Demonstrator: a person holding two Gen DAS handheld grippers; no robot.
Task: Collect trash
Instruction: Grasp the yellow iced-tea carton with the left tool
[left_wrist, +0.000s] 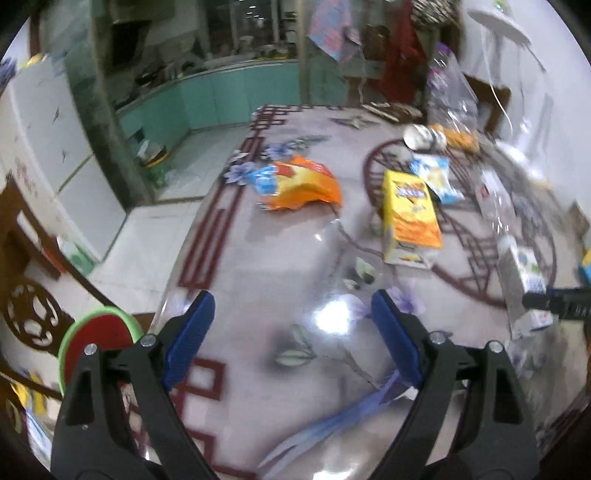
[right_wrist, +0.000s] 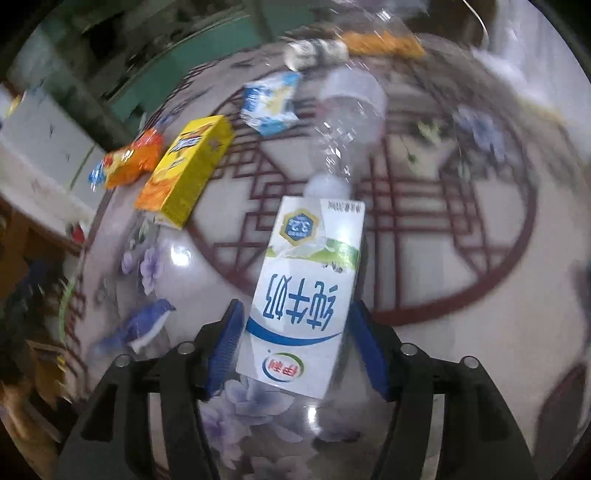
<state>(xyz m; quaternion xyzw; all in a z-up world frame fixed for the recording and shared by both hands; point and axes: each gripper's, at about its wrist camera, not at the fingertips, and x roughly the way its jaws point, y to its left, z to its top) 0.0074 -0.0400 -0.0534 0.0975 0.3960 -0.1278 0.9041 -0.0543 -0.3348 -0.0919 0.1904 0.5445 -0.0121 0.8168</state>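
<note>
Right wrist view: milk carton (right_wrist: 306, 295) lies flat on the bench (right_wrist: 461, 350), a round glass-topped table with a red lattice print. Its long axis runs from the lower centre of the frame up toward the middle, nearly in line with the right claw's (right_wrist: 295, 343) pointing direction. The carton's near end sits between the two blue pads (right_wrist: 225, 343). Left pad looks at or just beside the carton's edge; right pad is partly hidden behind it, so contact there is uncertain. Jaws stand wide, straddling, no visible squeeze: I read this claw as open around the carton, not gripping. Claw tilts steeply down at the bench.

Left wrist view: left claw (left_wrist: 293, 332) open and empty, only bare bench between its pads, pointing down and forward. Same carton appears at the right edge of this frame, with a black tip of the other tool on it.

Other trash, all farther up frame: yellow box (right_wrist: 188, 170) at left centre, orange snack bag (right_wrist: 133, 162) beside it, blue-white wrapper (right_wrist: 269, 103) above, clear plastic bottle (right_wrist: 347, 122) running up from the carton's far end, a can (right_wrist: 314, 51) near the top.

Judgement: right hand is plainly the nearer one; closing across the carton's narrow width is the coming move. The carton sits slightly askew between the pads, so it may twist on closing.
</note>
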